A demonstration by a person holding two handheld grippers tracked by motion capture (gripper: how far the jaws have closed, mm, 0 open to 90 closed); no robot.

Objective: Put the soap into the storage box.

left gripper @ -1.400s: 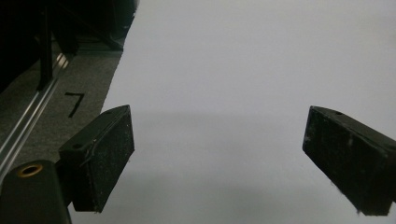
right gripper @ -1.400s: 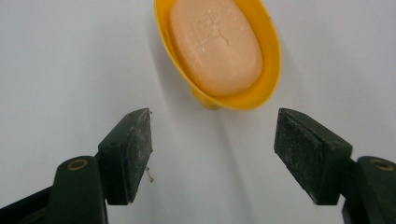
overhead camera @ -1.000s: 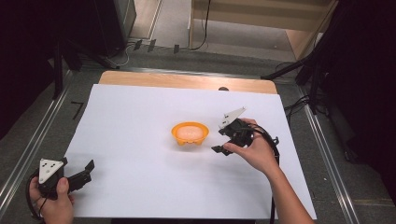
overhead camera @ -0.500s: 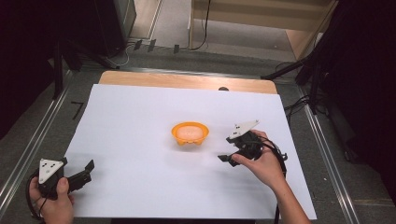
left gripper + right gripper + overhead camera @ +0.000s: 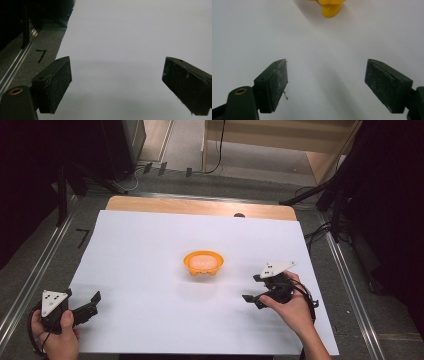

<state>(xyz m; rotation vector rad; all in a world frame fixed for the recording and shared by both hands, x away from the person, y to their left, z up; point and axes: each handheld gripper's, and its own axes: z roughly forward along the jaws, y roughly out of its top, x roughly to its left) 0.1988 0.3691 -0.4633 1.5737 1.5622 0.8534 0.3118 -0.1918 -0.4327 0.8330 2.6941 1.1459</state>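
Bowl [image 5: 203,263], orange, mid-counter, holds something pale pink. Right gripper [image 5: 252,288] sits beside it, jaws just opening with nothing between; left gripper [image 5: 95,300] well apart, jaws released

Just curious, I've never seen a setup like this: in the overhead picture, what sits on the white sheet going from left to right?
left gripper → orange bowl → right gripper, its jaws having just been opening with nothing between them.

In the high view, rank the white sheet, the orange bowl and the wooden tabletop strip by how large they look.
1. white sheet, by far the largest.
2. wooden tabletop strip, long but thin, farther from the camera.
3. orange bowl, smallest.
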